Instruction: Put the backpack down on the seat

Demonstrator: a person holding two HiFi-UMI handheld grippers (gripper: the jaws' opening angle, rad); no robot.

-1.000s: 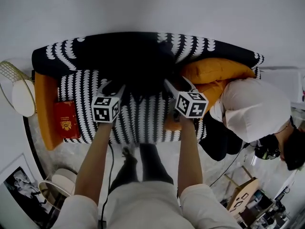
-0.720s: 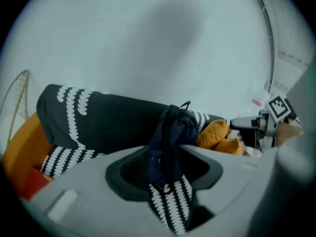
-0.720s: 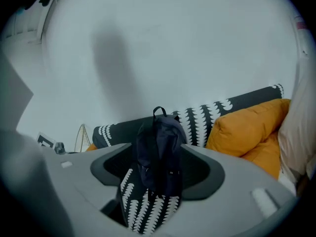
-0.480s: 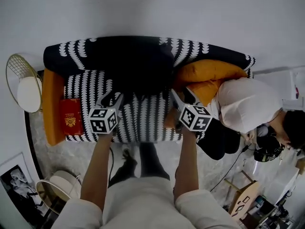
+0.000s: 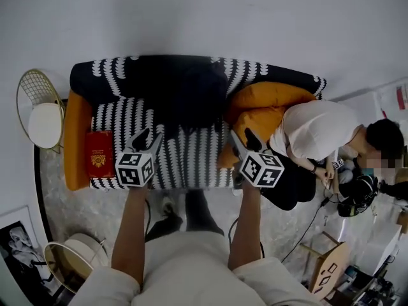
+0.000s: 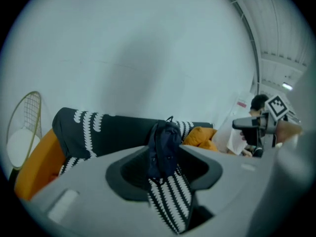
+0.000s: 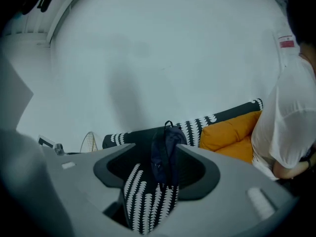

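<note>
The dark navy backpack [image 5: 191,97] stands upright on the seat of the black-and-white patterned sofa [image 5: 124,116], leaning on the backrest. It shows between the jaws in the left gripper view [image 6: 165,149] and the right gripper view [image 7: 167,152], well beyond them and untouched. My left gripper [image 5: 148,139] hovers over the seat's front left, open and holding nothing. My right gripper [image 5: 244,139] hovers over the front right, also open with nothing in it. The right gripper [image 6: 256,125] shows at the side in the left gripper view.
Orange cushions [image 5: 280,104] fill the sofa's right end, where a person in a white top [image 5: 319,136] sits. A red box [image 5: 99,155] lies on the orange left arm. A gold wire stool [image 5: 44,120] stands left of the sofa, a white wall behind.
Both grippers have drawn back from the backpack toward the sofa's front edge. The backpack stays upright on the seat, let go.
</note>
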